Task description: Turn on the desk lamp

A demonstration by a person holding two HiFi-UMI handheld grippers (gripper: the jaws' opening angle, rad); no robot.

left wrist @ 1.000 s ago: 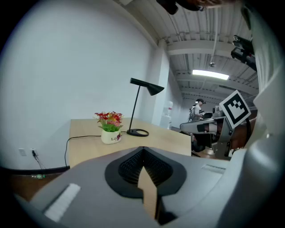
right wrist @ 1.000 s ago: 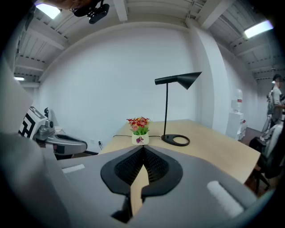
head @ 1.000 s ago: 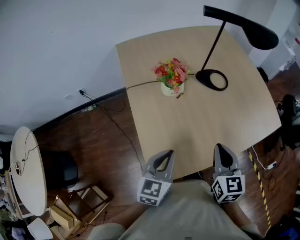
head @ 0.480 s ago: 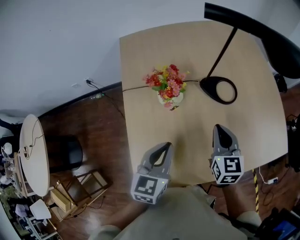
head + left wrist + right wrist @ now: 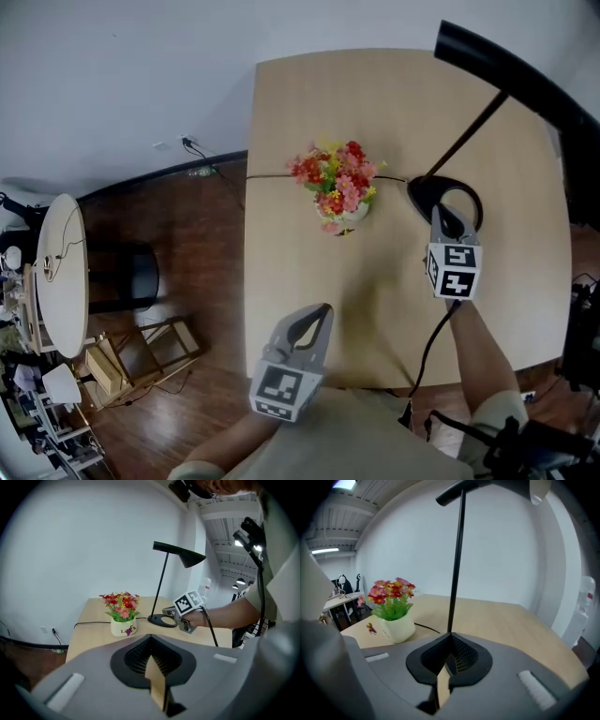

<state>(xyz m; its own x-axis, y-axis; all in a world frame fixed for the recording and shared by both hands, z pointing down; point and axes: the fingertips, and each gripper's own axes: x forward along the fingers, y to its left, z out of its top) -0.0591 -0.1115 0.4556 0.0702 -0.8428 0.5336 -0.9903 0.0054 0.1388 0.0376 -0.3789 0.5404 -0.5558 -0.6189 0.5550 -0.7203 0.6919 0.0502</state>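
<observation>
The black desk lamp has a ring base (image 5: 461, 194), a thin slanted stem (image 5: 467, 133) and a long dark shade (image 5: 525, 82); no glow shows under the shade (image 5: 182, 555). My right gripper (image 5: 441, 216) is shut, with nothing in it, and its tip lies over the near left part of the ring base. In the right gripper view the stem (image 5: 456, 559) rises just beyond the shut tip (image 5: 451, 637), which hides the base. My left gripper (image 5: 321, 313) hangs shut and empty above the table's front edge, far from the lamp base (image 5: 161, 619).
A pot of red and yellow flowers (image 5: 338, 186) stands left of the lamp base on the wooden table (image 5: 375, 281). The lamp's black cable (image 5: 277, 175) runs left off the table to a wall socket. A round side table (image 5: 58, 281) and stools stand on the floor at left.
My right gripper has gone forward from the table's front edge to the lamp's ring base. The left gripper has stayed near the front edge. The head view has shifted.
</observation>
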